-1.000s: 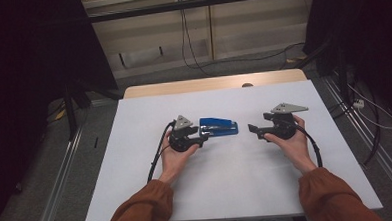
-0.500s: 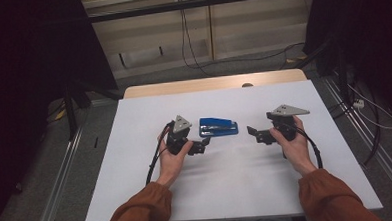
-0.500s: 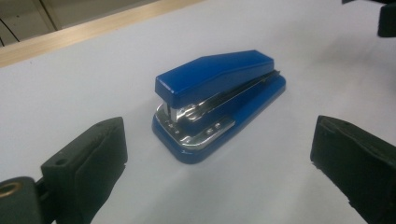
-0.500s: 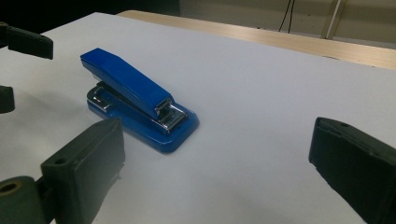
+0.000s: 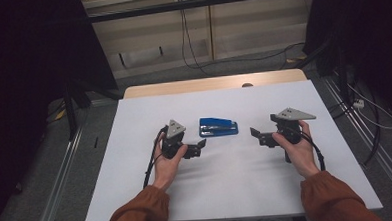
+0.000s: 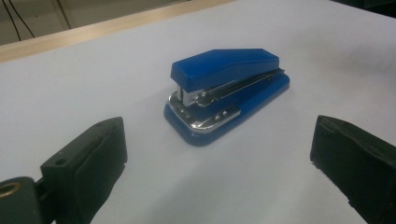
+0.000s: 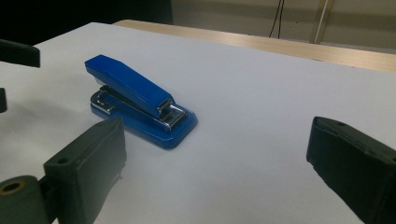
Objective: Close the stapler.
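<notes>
A blue stapler (image 5: 218, 126) with a chrome front lies flat on the white table top (image 5: 227, 189), between my two grippers. My left gripper (image 5: 199, 148) is just left of it and nearer the person. Its jaws have just been opening and stand wide, with nothing between them. In the left gripper view the stapler (image 6: 229, 88) lies a little beyond the jaw tips of the left gripper (image 6: 219, 163). My right gripper (image 5: 255, 136) points at the stapler from the right. Its jaws have also just been opening and hold nothing. The stapler (image 7: 140, 100) sits ahead of the right gripper (image 7: 217, 163), to the left.
A bare wooden strip (image 5: 213, 83) runs along the table's far edge. Beyond it, cables (image 5: 183, 26) hang against a pale wall. Metal rails (image 5: 61, 171) and dark stands flank the table. A black part of the left gripper (image 7: 16, 53) shows at the left edge of the right gripper view.
My left gripper was at the stapler's left end a second ago. It has let go and drawn back toward the person. The stapler stays put. The right gripper has hardly moved.
</notes>
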{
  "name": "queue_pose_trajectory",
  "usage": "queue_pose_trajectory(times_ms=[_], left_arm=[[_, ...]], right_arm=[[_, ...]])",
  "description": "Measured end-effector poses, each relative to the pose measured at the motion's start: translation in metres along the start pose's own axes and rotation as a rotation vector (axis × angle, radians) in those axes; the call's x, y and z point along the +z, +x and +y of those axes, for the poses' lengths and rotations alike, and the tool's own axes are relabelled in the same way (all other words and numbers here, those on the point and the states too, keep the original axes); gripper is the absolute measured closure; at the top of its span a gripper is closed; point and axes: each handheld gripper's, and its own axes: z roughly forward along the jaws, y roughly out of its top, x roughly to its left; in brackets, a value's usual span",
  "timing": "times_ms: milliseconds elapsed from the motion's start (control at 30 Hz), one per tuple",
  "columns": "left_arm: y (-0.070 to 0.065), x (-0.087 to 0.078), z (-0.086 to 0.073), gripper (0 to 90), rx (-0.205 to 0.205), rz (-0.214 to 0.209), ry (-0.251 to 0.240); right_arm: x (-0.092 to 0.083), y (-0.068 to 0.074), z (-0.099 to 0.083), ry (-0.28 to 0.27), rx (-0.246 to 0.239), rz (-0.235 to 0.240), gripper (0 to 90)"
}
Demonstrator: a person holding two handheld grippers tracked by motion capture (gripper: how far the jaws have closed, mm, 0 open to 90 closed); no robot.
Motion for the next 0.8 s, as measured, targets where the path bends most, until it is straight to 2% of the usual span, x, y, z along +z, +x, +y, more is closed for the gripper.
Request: queue_pose_trajectory(times_ms=[100,167,233,300,367,567,633,667,800], left_arm=[[0.002,-0.01,-0.001,4.0,-0.011,0.018,-0.023],[0.003,-0.015,-0.003,4.0,-0.035,0.035,-0.029],[0.005,-0.021,-0.004,4.0,-0.06,0.059,-0.029],[0.007,-0.028,-0.004,4.0,-0.076,0.097,-0.06],[0.009,-0.034,-0.003,4.0,-0.082,0.094,-0.08],[0.013,-0.044,-0.01,3.9,-0.089,0.101,-0.079],[0.012,-0.048,-0.012,3.9,-0.101,0.119,-0.099],[0.012,-0.051,-0.012,3.9,-0.092,0.132,-0.097],[0.013,-0.059,-0.016,3.9,-0.099,0.127,-0.105]], right_arm=[[-0.005,0.001,-0.001,-0.013,-0.004,-0.008,4.8],[-0.008,0.002,-0.002,-0.025,-0.009,-0.022,4.7],[-0.012,0.002,-0.002,-0.038,-0.017,-0.033,4.6],[-0.015,0.002,-0.001,-0.046,-0.014,-0.039,4.6],[-0.017,0.002,-0.001,-0.051,-0.018,-0.045,4.6],[-0.021,0.003,-0.004,-0.055,-0.034,-0.056,4.5],[-0.023,0.004,-0.005,-0.058,-0.035,-0.058,4.3],[-0.023,0.005,-0.005,-0.06,-0.037,-0.06,4.3],[-0.027,0.006,-0.007,-0.064,-0.027,-0.054,4.2]])
